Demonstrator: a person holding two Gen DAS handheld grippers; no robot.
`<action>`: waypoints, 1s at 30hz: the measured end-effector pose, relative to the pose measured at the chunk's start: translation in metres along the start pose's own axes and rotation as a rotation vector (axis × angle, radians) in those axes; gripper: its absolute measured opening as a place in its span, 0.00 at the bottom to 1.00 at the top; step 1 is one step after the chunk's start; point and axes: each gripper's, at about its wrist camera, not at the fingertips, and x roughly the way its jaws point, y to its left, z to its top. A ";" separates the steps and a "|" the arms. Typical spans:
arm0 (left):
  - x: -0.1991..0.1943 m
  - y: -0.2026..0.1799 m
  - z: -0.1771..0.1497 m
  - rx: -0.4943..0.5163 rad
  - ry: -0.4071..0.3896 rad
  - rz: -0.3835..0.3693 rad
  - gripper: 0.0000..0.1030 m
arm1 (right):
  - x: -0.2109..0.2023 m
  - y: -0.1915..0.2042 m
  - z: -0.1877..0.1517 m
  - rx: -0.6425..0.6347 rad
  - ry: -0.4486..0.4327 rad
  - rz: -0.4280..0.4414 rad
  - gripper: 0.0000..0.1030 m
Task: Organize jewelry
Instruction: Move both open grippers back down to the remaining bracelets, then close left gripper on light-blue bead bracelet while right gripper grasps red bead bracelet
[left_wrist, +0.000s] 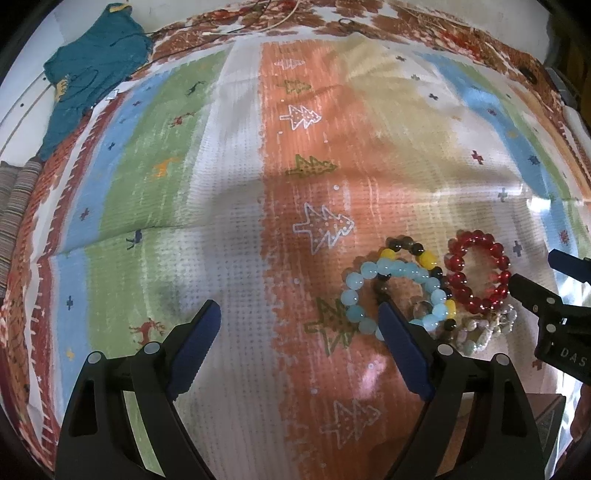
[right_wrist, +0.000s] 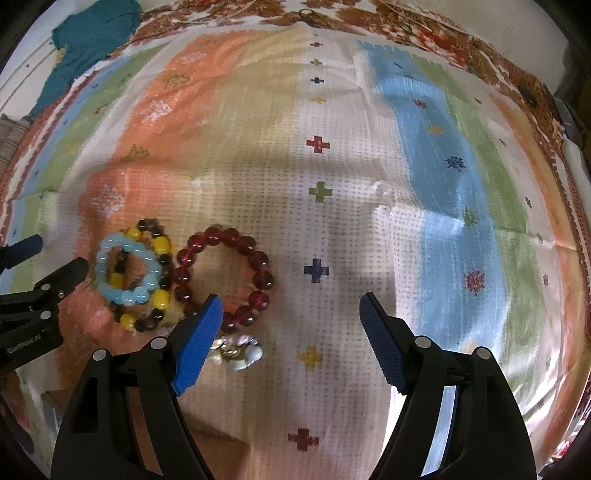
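A striped, patterned cloth (left_wrist: 229, 155) covers the tabletop, and most of it lies bare: wide open room stretches ahead of both grippers and out to the sides. Along the far edge runs a brown-patterned border, and a teal garment (left_wrist: 92, 70) lies at the far left corner.

The left gripper (left_wrist: 299, 343) hangs spread wide over empty cloth, nothing between its fingers; its right finger hides part of the light-blue bead bracelet (left_wrist: 391, 295). That bracelet overlaps a black-and-yellow bead bracelet (left_wrist: 424, 258), and the red bead bracelet (left_wrist: 476, 273) lies just beside them.

The right gripper (right_wrist: 291, 339) is likewise spread and empty, its left finger covering the near rim of the red beads. Its view shows the pale shell-like piece (right_wrist: 236, 352) more clearly, close under the red bracelet.
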 end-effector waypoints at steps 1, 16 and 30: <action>0.002 0.000 0.001 0.000 0.002 0.000 0.82 | 0.003 0.000 0.001 0.000 0.007 0.002 0.74; 0.029 -0.001 0.001 0.024 0.048 0.025 0.72 | 0.020 0.006 0.007 -0.046 0.019 0.007 0.41; 0.021 0.013 0.001 -0.026 0.045 0.008 0.11 | 0.003 0.005 0.000 -0.046 -0.029 0.027 0.14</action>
